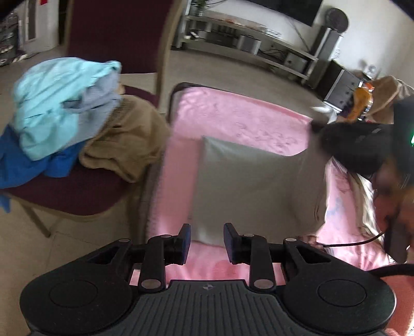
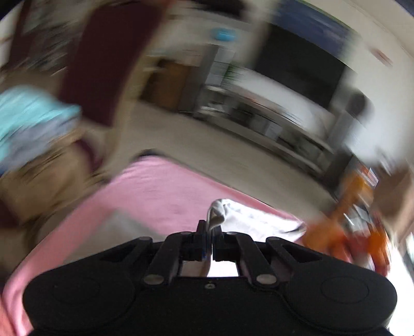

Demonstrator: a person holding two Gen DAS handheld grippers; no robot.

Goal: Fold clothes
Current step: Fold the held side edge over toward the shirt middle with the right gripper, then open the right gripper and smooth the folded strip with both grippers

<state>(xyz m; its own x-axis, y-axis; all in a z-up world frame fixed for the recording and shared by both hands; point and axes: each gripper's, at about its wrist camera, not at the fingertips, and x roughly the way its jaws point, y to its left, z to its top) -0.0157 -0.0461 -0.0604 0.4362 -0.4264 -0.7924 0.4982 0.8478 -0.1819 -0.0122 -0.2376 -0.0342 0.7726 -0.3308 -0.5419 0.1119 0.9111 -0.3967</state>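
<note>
Maroon padded chair (image 1: 77, 196), acting as the holder for unfolded laundry: on its seat lie a pale turquoise garment (image 1: 59, 103), a grey-blue garment (image 1: 101, 95) partly under it, a bright blue garment (image 1: 31, 168) at the seat's front edge, and a tan knitted garment (image 1: 124, 144) at the edge nearest the bed. Just beside the chair stands a narrow bed covered by a pink blanket (image 1: 233, 116). A flat grey folded cloth (image 1: 248, 181) lies on the blanket's middle. The left gripper (image 1: 207, 239) hovers above the cloth's near edge, fingers spread with nothing between them. The right gripper (image 2: 210, 232) has its fingers pressed together, pinching a fold of white-grey fabric (image 2: 220, 209); this view is heavily blurred. Beyond the bed: pale carpet (image 1: 220, 69), a low grey media shelf (image 1: 248, 36), a dark wall screen (image 1: 292, 10).
</note>
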